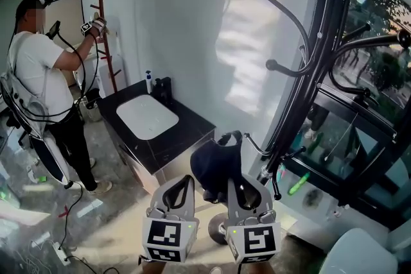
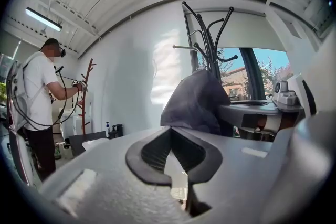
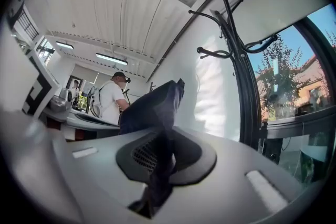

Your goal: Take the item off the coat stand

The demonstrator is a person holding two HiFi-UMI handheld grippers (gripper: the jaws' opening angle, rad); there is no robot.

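Observation:
A dark navy fabric item (image 1: 216, 162) hangs in front of my two grippers, just left of the black coat stand (image 1: 324, 54) and beside one of its low hooks (image 1: 255, 148). My right gripper (image 1: 236, 180) is shut on a fold of the fabric, which runs down between its jaws (image 3: 165, 136) in the right gripper view. The item (image 3: 152, 110) rises above those jaws. My left gripper (image 1: 186, 179) sits close beside it, tips together with nothing between them (image 2: 170, 131). The item (image 2: 197, 102) is just beyond its tips. Whether the fabric touches the hook I cannot tell.
A black cabinet (image 1: 128, 138) with a white basin stands ahead on the left. A person (image 1: 42, 80) in a white shirt works at a brown wooden stand (image 1: 106, 29) by the far wall. A window (image 1: 366, 106) is behind the coat stand, and a white seat (image 1: 359, 253) at lower right.

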